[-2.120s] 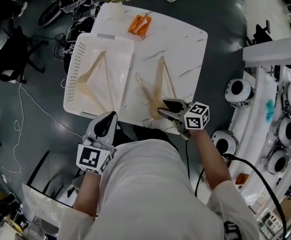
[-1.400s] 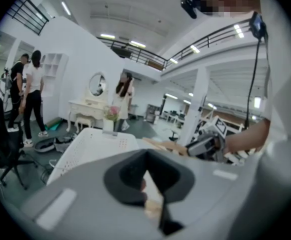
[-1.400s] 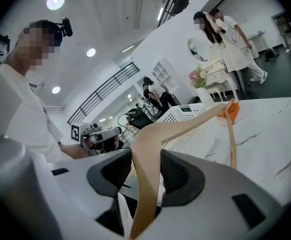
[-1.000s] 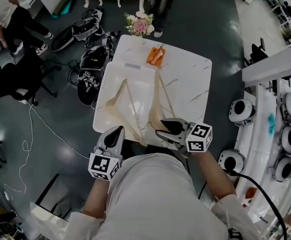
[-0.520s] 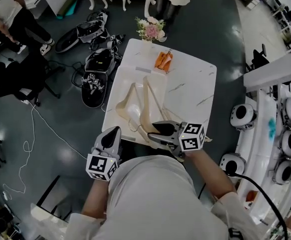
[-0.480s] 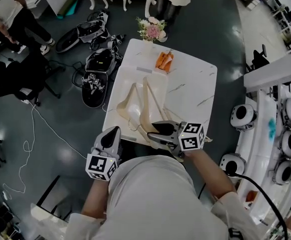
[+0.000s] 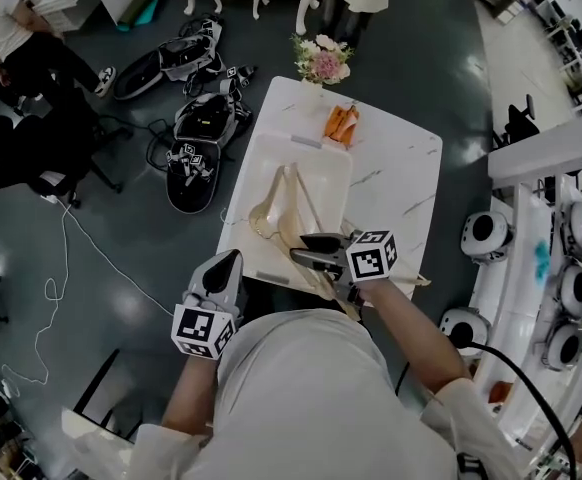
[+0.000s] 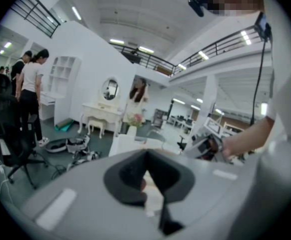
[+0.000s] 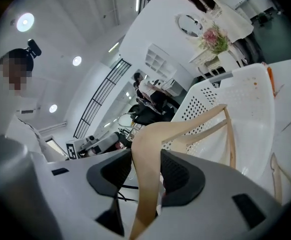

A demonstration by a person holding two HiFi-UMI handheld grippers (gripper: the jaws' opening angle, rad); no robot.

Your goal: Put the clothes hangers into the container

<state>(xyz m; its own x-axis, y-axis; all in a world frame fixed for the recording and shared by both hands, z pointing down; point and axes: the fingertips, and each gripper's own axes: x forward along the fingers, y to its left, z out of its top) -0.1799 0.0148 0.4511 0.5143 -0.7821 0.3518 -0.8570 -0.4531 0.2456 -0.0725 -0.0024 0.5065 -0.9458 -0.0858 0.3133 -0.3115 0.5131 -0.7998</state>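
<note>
My right gripper (image 7: 303, 252) is shut on a beige wooden hanger (image 7: 294, 206), gripping one arm of it. The hanger hangs tilted over the near right part of the white perforated container (image 7: 243, 200), which stands on the left half of the table. A second wooden hanger (image 7: 262, 218) lies inside the container. In the right gripper view the held hanger (image 9: 185, 126) runs up from between the pads (image 9: 180, 174) toward the container (image 9: 250, 99). My left gripper (image 7: 227, 259) is shut and empty, just off the table's near left corner. In the left gripper view, its pads (image 8: 130, 176) meet.
The white marble table (image 7: 396, 183) has bare surface on its right half. An orange object (image 7: 341, 123) and a vase of flowers (image 7: 321, 60) sit at its far end. Bags and cables lie on the dark floor to the left, and white machines stand on the right.
My right gripper has carried the hanger left, from over the container's right rim to over its inside, and rolled it more on edge. The left gripper stays beside the table's near corner.
</note>
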